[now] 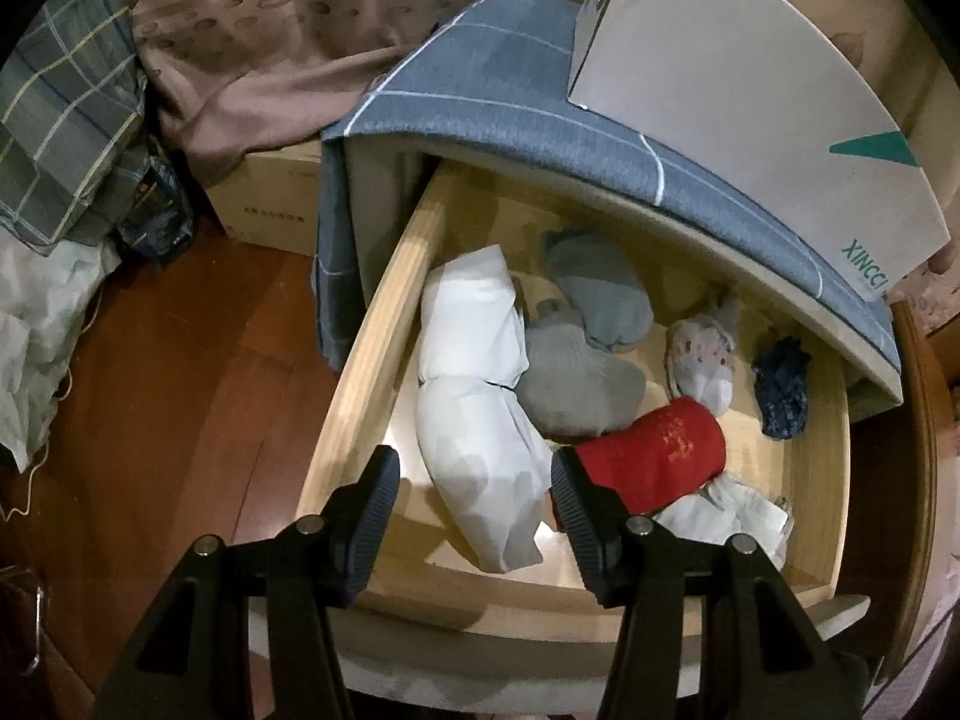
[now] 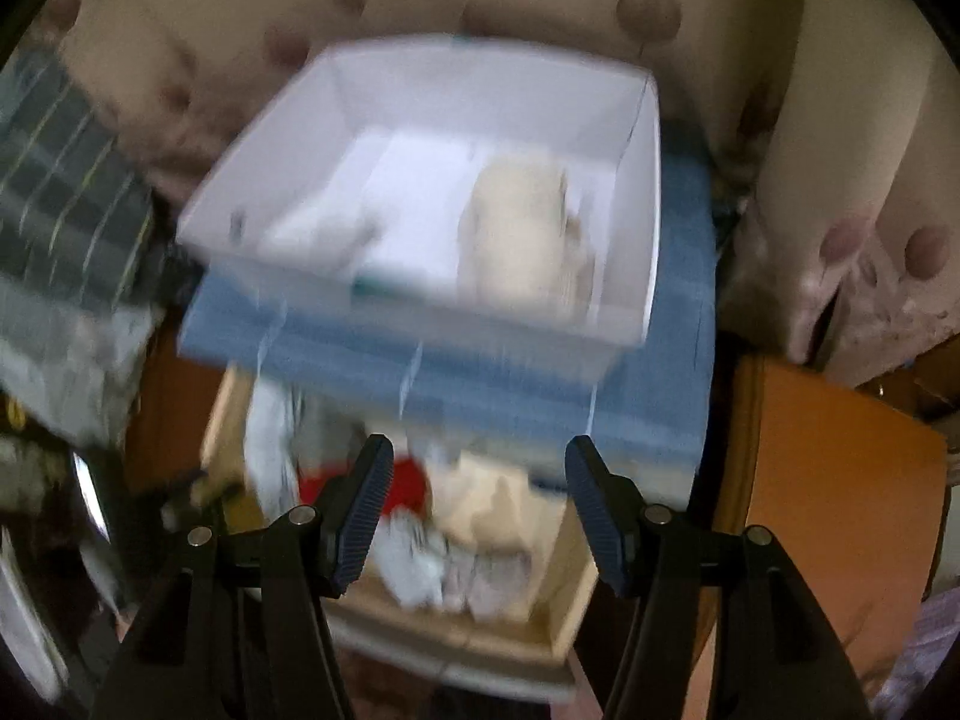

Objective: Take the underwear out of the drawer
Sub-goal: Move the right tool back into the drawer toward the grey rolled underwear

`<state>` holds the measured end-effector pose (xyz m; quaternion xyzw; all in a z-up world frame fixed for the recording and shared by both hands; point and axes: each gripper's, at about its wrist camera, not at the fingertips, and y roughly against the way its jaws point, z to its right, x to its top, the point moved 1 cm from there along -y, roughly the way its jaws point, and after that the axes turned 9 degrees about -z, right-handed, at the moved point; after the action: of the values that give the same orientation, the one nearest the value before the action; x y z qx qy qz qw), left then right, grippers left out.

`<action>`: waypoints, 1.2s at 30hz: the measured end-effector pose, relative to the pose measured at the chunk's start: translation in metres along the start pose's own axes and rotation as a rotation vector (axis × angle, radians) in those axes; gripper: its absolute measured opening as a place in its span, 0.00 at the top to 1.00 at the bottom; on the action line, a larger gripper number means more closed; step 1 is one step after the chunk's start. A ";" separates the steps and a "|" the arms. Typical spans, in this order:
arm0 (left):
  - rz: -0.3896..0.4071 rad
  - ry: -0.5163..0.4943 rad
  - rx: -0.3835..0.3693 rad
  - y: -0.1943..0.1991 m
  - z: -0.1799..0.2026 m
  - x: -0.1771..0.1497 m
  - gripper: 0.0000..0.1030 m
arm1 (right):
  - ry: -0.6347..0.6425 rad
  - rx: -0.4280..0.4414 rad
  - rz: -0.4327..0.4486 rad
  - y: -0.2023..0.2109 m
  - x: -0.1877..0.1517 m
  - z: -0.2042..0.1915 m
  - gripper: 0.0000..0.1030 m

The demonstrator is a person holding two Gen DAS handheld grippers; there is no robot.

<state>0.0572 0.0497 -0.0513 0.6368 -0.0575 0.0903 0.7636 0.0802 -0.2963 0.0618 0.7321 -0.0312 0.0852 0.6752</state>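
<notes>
The wooden drawer [image 1: 384,300] stands pulled out and holds several rolled garments: two white rolls [image 1: 474,324], a grey one [image 1: 576,384], a blue-grey one [image 1: 600,294], a red roll [image 1: 660,456], a pink-patterned piece [image 1: 702,360] and dark blue lace [image 1: 780,390]. My left gripper [image 1: 474,480] hangs open over the drawer's front, above the nearer white roll and not touching it. The right wrist view is blurred. There my right gripper [image 2: 479,468] is open with nothing between its fingers, above the drawer [image 2: 570,600] and the red roll [image 2: 408,486]. A cream garment [image 2: 522,240] lies in the white box [image 2: 648,210].
The white box [image 1: 750,90] sits on the blue checked cloth [image 1: 510,108] that covers the cabinet top. A cardboard box [image 1: 270,192], plaid bedding [image 1: 60,120] and a brown quilt [image 1: 270,30] lie left and behind. Wooden floor [image 1: 180,390] spreads left of the drawer. An orange-brown panel [image 2: 828,480] stands at its right.
</notes>
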 end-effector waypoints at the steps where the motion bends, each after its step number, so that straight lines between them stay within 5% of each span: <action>1: -0.001 0.000 -0.001 0.000 0.000 0.000 0.48 | 0.014 -0.005 -0.026 -0.008 -0.010 -0.002 0.44; 8: -0.004 -0.003 0.002 -0.001 0.001 0.000 0.48 | 0.033 -0.020 -0.279 -0.104 -0.065 0.001 0.44; 15: -0.018 0.020 -0.020 -0.003 -0.004 0.001 0.48 | 0.155 -0.059 -0.407 -0.165 -0.084 -0.006 0.44; 29: -0.028 0.025 -0.017 -0.005 -0.003 0.001 0.48 | 0.457 -0.050 -0.496 -0.223 -0.080 -0.038 0.35; 36: -0.028 0.025 -0.021 -0.005 -0.004 0.001 0.48 | 0.336 -0.019 -0.498 -0.235 -0.075 -0.025 0.32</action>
<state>0.0589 0.0525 -0.0564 0.6284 -0.0399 0.0868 0.7720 0.0421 -0.2562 -0.1797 0.6866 0.2607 0.0367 0.6777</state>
